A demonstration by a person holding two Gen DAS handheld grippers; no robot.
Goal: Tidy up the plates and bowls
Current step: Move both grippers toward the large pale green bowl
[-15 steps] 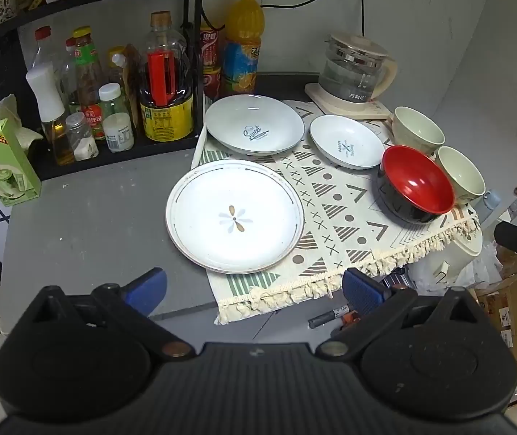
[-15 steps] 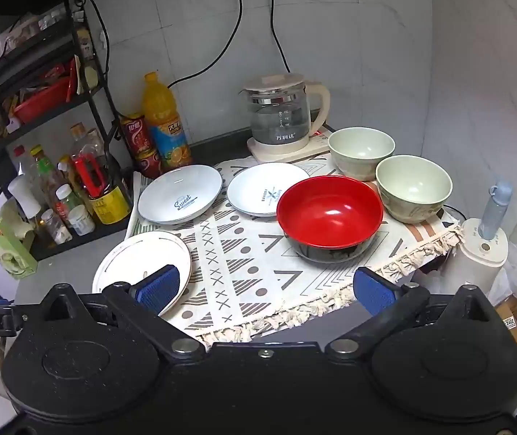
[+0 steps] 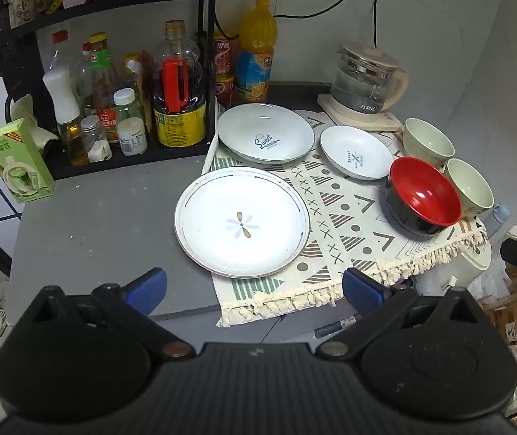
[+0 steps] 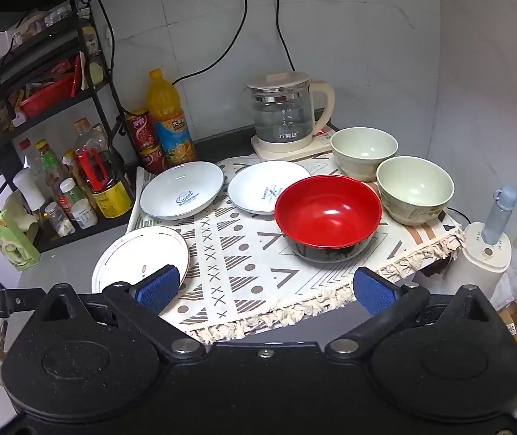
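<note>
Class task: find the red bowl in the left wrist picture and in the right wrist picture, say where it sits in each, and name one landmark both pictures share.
Left wrist view: red bowl at right of centre, on the patterned cloth.
Right wrist view: red bowl near the centre.
Shared landmark: the glass kettle, behind the bowl in both.
</note>
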